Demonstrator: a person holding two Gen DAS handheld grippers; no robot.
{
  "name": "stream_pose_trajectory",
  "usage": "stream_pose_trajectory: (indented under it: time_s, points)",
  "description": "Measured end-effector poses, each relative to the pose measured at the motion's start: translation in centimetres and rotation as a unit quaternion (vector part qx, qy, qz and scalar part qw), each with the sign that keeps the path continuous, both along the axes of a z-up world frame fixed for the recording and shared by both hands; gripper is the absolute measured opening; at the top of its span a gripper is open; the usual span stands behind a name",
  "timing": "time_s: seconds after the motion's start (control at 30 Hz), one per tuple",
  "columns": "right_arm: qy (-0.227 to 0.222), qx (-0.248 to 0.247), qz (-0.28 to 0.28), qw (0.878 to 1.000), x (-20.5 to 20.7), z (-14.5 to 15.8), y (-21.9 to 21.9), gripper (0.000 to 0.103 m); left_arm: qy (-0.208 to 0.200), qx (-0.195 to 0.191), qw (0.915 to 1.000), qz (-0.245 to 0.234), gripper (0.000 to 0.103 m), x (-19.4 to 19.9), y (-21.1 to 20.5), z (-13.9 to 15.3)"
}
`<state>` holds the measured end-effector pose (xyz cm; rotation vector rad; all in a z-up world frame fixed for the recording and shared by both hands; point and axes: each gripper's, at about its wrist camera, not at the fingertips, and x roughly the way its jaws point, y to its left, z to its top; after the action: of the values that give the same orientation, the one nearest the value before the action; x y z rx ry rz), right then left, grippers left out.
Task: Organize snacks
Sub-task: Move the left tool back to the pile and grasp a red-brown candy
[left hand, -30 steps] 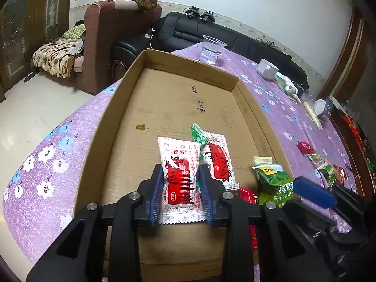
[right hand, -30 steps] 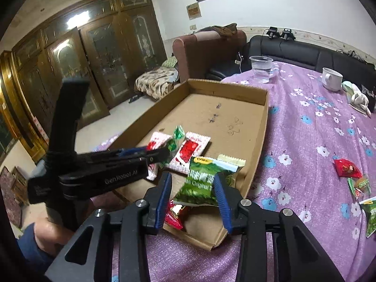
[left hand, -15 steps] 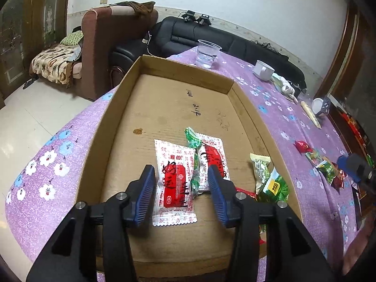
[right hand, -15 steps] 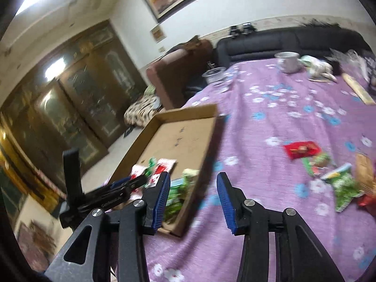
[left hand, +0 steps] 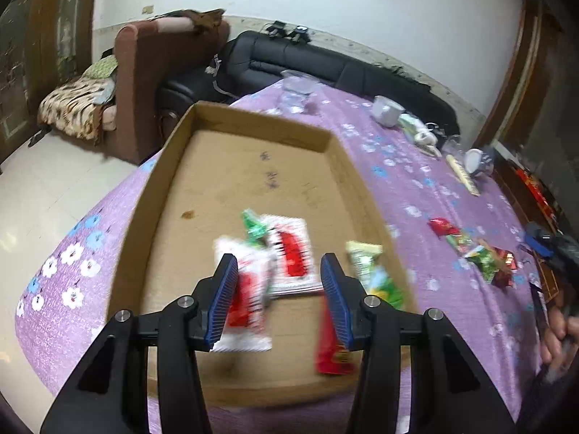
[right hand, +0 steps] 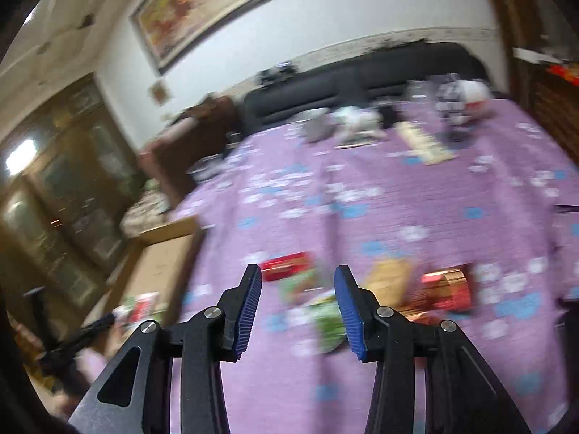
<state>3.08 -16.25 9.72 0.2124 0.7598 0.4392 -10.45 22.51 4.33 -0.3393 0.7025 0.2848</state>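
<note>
Left wrist view: left gripper (left hand: 279, 294) spread above snack packets (left hand: 286, 253) in the cardboard box (left hand: 152, 195). Right gripper (right hand: 297, 305), also spread, hangs over loose snacks (right hand: 445, 285) on the purple tablecloth (right hand: 362, 195).

My living room at home.
I see a black sofa (left hand: 325, 68), a brown armchair (left hand: 152, 72), a painting (right hand: 217, 3) and a purple tablecloth (left hand: 416, 166).

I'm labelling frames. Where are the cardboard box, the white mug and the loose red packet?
cardboard box (left hand: 253, 124): left wrist view, far wall.
white mug (left hand: 387, 115): left wrist view, its side.
red packet (left hand: 442, 225): left wrist view, wrapper middle.
</note>
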Motion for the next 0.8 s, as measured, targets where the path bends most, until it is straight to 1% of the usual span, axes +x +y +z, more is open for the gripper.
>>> stream_pose_trajectory:
  time_s: [0.03,0.1,0.13,0.2,0.27,0.37,0.5,0.6,0.7,0.73,0.77,0.8]
  points:
    - [0.007,0.001,-0.024,1.000,0.7,-0.7,-1.7,0.045,-0.002,0.004,1.0000,-0.005,0.046,0.1,-0.6,0.4]
    - [0.029,0.034,-0.052,0.998,1.7,-1.9,-4.4,0.045,-0.004,0.010,0.9997,-0.020,0.046,0.5,-1.9,1.1]
    - [0.048,0.056,-0.063,0.995,2.4,-2.7,-5.7,0.045,-0.004,0.010,0.9996,-0.028,0.046,0.7,-2.5,1.3]
    - [0.074,0.077,-0.087,0.990,3.2,-3.9,-7.8,0.045,0.000,0.001,0.9986,-0.053,0.046,1.4,-4.0,1.7]
    - [0.081,0.082,-0.101,0.988,3.5,-4.3,-8.6,0.045,0.003,-0.008,0.9968,-0.079,0.046,2.2,-5.6,2.1]
    - [0.092,0.073,-0.126,0.985,3.6,-5.0,-9.3,0.045,0.011,-0.005,0.9931,-0.117,0.046,3.5,-8.6,2.3]
    - [0.124,0.062,-0.132,0.981,4.4,-6.4,-8.9,0.045,0.026,-0.007,0.9870,-0.159,0.046,5.0,-11.9,2.1]
    - [0.133,0.062,-0.094,0.985,4.3,-6.9,-7.6,0.045,0.036,-0.016,0.9837,-0.176,0.046,5.7,-13.3,1.8]
    - [0.147,0.061,-0.006,0.987,3.7,-7.3,-4.0,0.045,0.041,-0.015,0.9826,-0.181,0.046,6.1,-14.0,1.7]
    - [0.161,0.070,0.048,0.983,3.3,-7.6,-2.3,0.045,0.043,-0.014,0.9825,-0.181,0.046,6.1,-14.1,1.6]
    - [0.172,0.088,0.095,0.977,3.0,-7.6,-1.1,0.045,0.045,-0.014,0.9824,-0.181,0.046,6.2,-14.2,1.5]
    - [0.173,0.113,0.131,0.970,2.6,-7.3,-0.2,0.042,0.046,-0.014,0.9823,-0.181,0.046,6.3,-14.2,1.4]
